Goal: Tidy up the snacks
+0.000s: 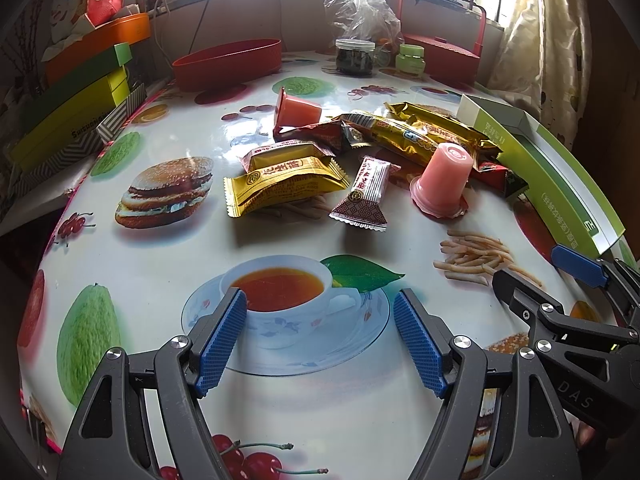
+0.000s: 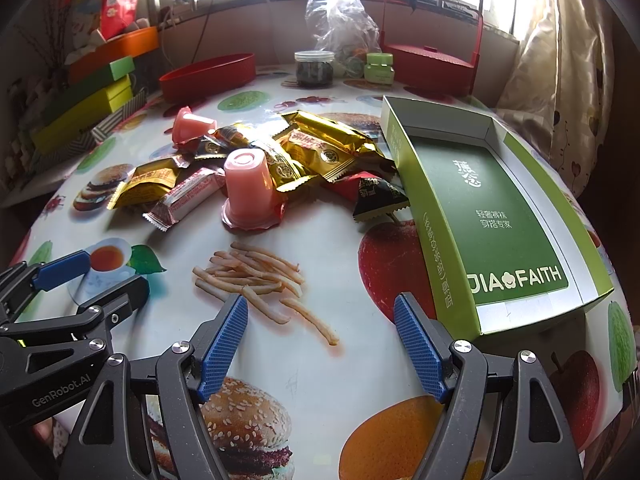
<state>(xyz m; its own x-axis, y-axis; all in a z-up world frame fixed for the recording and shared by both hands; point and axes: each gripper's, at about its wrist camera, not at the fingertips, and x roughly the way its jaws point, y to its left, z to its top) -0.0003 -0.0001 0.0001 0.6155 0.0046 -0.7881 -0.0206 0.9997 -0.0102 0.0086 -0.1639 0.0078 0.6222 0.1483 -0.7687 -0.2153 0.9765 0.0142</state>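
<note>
A heap of wrapped snacks lies mid-table: gold packets [image 1: 280, 182] [image 2: 324, 148], a white and red bar [image 1: 366, 192] [image 2: 188, 196], a black triangular packet [image 2: 378, 196]. One pink jelly cup [image 1: 442, 184] [image 2: 250, 192] stands upside down, another [image 1: 296, 110] [image 2: 192, 126] lies on its side farther back. An open green box [image 2: 492, 216] [image 1: 560, 184] sits at the right, empty. My left gripper [image 1: 320, 336] is open and empty, short of the heap. My right gripper [image 2: 320, 340] is open and empty, beside the box's near end.
The tablecloth [image 1: 168, 240] is printed with food pictures. At the back stand a red oval tray [image 1: 228, 62], a lidded jar [image 1: 355, 56], a green pot [image 1: 411, 58], a plastic bag [image 1: 360, 8] and a red basket [image 1: 444, 52]. Stacked boxes [image 1: 76, 92] line the left edge.
</note>
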